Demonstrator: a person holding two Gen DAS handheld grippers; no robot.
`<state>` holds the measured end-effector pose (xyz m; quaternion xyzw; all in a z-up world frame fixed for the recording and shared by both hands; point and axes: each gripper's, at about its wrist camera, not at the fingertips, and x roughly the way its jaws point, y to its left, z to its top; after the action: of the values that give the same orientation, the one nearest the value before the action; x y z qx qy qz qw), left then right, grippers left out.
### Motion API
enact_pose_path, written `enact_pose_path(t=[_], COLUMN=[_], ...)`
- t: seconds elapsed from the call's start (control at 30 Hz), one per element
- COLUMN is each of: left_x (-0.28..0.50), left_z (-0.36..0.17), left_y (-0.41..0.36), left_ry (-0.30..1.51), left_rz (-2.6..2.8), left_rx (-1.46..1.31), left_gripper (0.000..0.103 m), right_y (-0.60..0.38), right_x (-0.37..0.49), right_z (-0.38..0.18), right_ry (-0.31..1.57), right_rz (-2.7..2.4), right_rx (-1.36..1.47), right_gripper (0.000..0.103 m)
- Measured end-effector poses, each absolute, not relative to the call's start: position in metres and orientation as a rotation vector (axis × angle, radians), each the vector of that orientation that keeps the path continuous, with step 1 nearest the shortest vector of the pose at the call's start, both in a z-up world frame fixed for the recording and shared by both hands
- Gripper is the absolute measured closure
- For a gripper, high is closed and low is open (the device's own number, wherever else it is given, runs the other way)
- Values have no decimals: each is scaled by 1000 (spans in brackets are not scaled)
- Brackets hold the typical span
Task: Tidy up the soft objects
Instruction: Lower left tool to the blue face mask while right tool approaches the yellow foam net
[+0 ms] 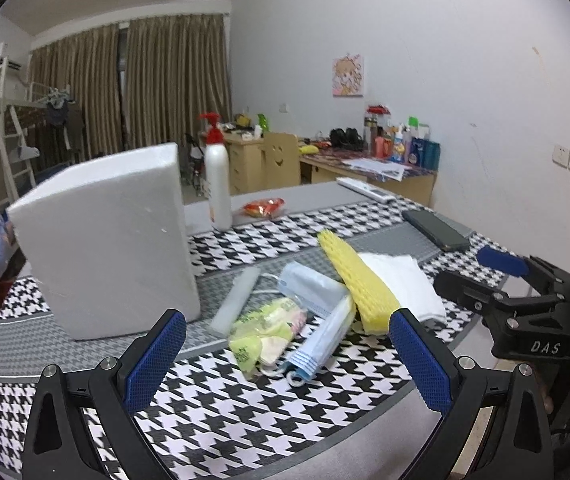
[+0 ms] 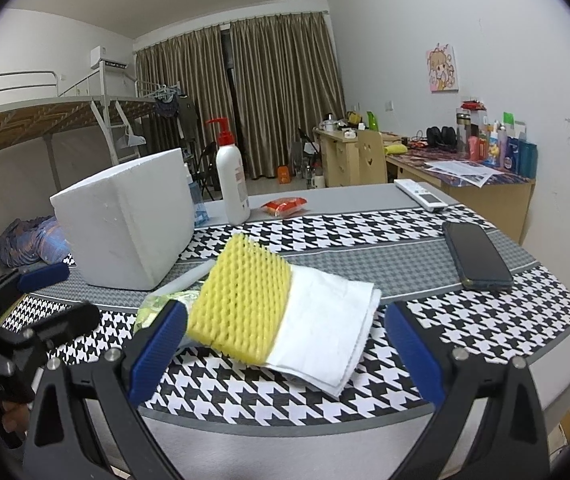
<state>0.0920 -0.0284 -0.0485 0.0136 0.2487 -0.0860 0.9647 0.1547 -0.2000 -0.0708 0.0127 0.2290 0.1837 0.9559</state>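
Observation:
A pile of soft things lies on the houndstooth tablecloth (image 1: 245, 412): a yellow foam net (image 1: 359, 280), a folded white cloth (image 1: 409, 284), blue face masks (image 1: 317, 320) and a green tissue pack (image 1: 265, 332). A white foam box (image 1: 105, 240) stands to their left. My left gripper (image 1: 287, 356) is open and empty, just short of the masks and tissue pack. My right gripper (image 2: 285, 344) is open and empty, its fingers either side of the yellow net (image 2: 241, 300) and white cloth (image 2: 325, 332). The foam box (image 2: 125, 220) also shows in the right wrist view.
A white pump bottle (image 2: 231, 180), a red snack packet (image 2: 285, 206), a white remote (image 2: 421, 196) and a dark phone (image 2: 477, 256) lie further back on the table. The right gripper's body (image 1: 525, 308) sits right of the pile. A desk with bottles stands by the wall.

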Motion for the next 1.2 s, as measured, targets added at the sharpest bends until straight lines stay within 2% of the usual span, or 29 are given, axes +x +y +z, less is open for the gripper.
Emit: enact_pose_path(t=[0.33, 0.63, 0.9, 0.97, 1.2], left_x=[108, 125, 135, 136, 145], left_z=[-64, -79, -88, -89, -97], left_y=[-36, -46, -48, -49, -49], left_ry=[566, 625, 663, 672, 712], left_rz=[-199, -244, -248, -252, -259], left_rx=[50, 78, 95, 99, 109], left_gripper=[2, 23, 29, 37, 50], right_y=[-205, -209, -201, -197, -184], right_x=[165, 173, 180, 181, 186], right_z=[-82, -90, -89, -88, -87], right_ry=[501, 528, 536, 537, 553], right_rz=[362, 356, 384, 400, 464], right_rx=[40, 51, 44, 41, 26], right_gripper=[2, 2, 2, 2, 2])
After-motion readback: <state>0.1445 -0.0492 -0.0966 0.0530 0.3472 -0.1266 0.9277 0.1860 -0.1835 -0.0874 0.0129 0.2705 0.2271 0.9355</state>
